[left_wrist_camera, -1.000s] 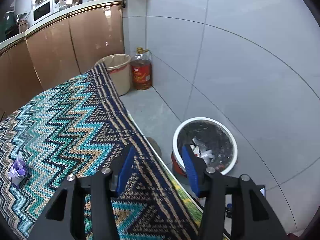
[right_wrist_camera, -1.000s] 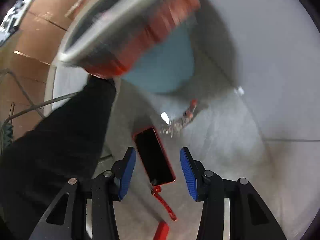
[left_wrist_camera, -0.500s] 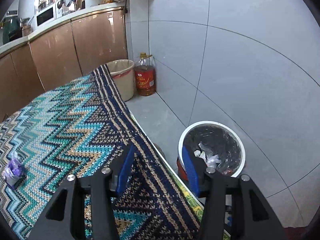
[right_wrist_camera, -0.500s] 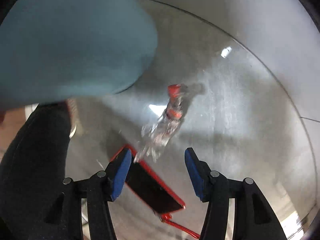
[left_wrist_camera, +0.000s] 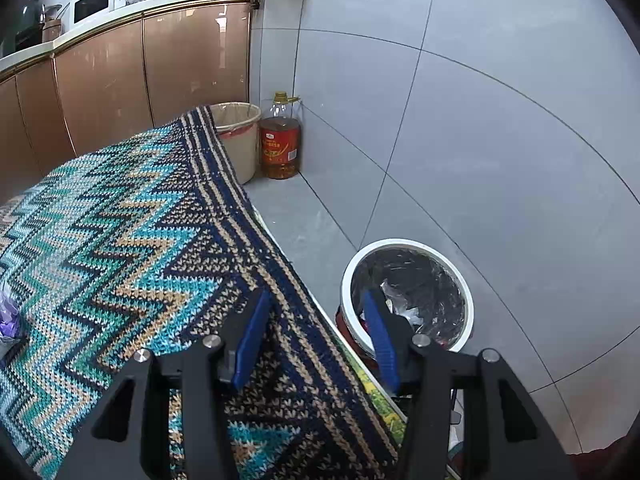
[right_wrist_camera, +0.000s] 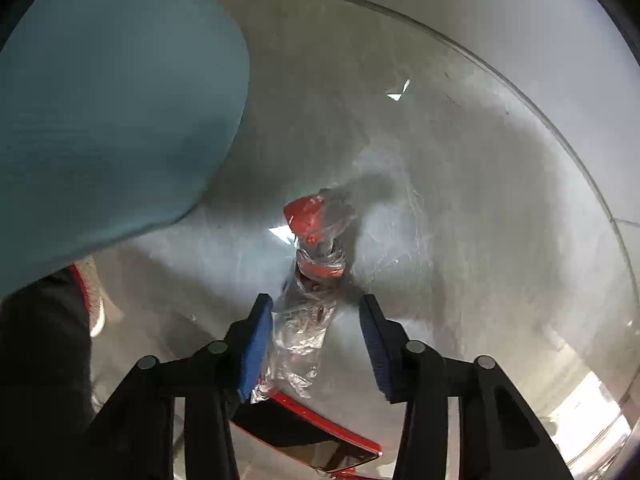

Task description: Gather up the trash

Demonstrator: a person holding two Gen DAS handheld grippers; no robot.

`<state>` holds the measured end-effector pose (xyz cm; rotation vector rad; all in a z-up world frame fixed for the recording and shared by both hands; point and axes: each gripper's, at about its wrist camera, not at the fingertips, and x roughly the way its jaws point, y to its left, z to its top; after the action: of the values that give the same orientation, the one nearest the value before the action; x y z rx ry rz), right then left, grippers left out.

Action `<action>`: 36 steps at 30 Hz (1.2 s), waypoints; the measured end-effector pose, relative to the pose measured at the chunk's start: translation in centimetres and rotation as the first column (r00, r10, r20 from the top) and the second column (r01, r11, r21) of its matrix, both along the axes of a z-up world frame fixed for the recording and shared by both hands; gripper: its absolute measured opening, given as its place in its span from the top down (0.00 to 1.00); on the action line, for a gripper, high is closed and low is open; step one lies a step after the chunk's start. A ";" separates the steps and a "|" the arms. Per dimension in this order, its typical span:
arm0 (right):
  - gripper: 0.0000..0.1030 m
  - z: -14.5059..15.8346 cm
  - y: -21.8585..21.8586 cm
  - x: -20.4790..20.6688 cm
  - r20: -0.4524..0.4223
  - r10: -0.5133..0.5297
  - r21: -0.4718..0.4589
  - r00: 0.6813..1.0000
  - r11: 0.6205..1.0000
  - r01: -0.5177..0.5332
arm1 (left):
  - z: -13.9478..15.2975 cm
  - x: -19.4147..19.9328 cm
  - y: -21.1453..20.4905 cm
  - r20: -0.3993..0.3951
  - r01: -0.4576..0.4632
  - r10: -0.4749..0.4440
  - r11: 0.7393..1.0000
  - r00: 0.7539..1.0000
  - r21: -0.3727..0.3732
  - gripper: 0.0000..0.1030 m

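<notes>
Left view was sharp and evenly lit; right view was dim, hazy, soft, with glare patches and fisheye-bent edges.

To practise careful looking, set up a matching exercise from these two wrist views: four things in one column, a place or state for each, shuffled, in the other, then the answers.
Things:
1. crushed plastic bottle
2. white-rimmed bin
3. oil bottle
4. zigzag knitted cloth

Places or states:
A. stands in the corner beside a beige bin
B. lies on the floor between the right gripper's blue pads
C. holds trash in a black liner
D. covers the table

Pairs: 1-B, 2-C, 3-A, 4-D
</notes>
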<state>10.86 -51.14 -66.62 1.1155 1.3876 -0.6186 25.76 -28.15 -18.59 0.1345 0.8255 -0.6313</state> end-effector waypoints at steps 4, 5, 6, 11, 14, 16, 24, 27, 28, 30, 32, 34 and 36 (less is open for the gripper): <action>0.89 -0.1 0.2 -0.3 -0.007 0.025 0.027 1.000 0.999 -0.025 | 0.0 -0.1 0.1 0.002 -0.003 0.003 1.000 1.000 0.002 0.54; 0.89 0.0 0.3 -0.5 0.001 0.027 0.029 1.000 0.999 -0.027 | 0.0 -0.1 0.1 0.004 -0.004 0.004 1.000 1.000 0.003 0.54; 0.90 0.6 0.3 -1.0 0.018 0.031 0.035 0.999 0.999 -0.032 | 0.0 -0.1 0.1 0.006 -0.004 0.004 1.000 1.000 0.004 0.54; 0.91 4.6 0.9 -3.3 0.108 0.101 0.035 0.989 0.994 -0.105 | 0.0 -0.3 0.3 0.016 -0.008 0.008 1.000 1.000 0.005 0.54; 0.91 9.1 1.8 -4.9 0.166 0.189 -0.021 0.968 0.982 -0.189 | 0.0 -0.3 0.5 0.020 -0.014 0.014 1.000 1.000 0.002 0.54; 0.91 13.8 2.6 -5.9 0.211 0.275 -0.109 0.938 0.960 -0.257 | 0.1 -0.4 0.6 0.028 -0.016 0.016 1.000 0.999 0.004 0.54; 0.91 32.3 3.4 -4.9 0.399 0.476 -0.439 0.784 0.850 -0.292 | 1.8 -2.1 1.0 0.104 -0.008 0.008 1.000 0.995 0.004 0.54; 0.90 35.5 2.7 -2.1 0.413 0.508 -0.501 0.756 0.820 -0.277 | 3.6 -3.2 2.5 0.124 -0.014 0.017 1.000 0.992 -0.025 0.54; 0.88 36.1 2.5 -0.8 0.414 0.514 -0.507 0.751 0.816 -0.278 | 4.2 -3.5 3.1 0.135 -0.015 0.019 0.999 0.991 -0.029 0.54; 0.87 37.3 2.2 1.5 0.402 0.527 -0.535 0.749 0.799 -0.274 | 5.5 -4.4 4.5 0.163 -0.022 0.027 0.999 0.986 -0.036 0.54; 0.72 37.4 1.9 2.5 0.392 0.542 -0.553 0.744 0.785 -0.281 | 6.6 -5.2 6.4 0.188 -0.034 0.041 0.999 0.981 -0.043 0.53; 0.49 38.1 2.2 3.4 0.373 0.554 -0.580 0.745 0.765 -0.278 | 7.7 -6.0 8.1 0.207 -0.051 0.060 0.997 0.977 -0.050 0.48; 0.49 38.8 3.2 3.5 0.371 0.565 -0.595 0.737 0.754 -0.278 | 8.7 -6.6 10.0 0.229 -0.077 0.090 0.995 0.969 -0.062 0.45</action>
<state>14.40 -47.93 -27.79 0.4357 0.8654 -0.2546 19.17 -18.14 -9.90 0.1221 0.5850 -0.5456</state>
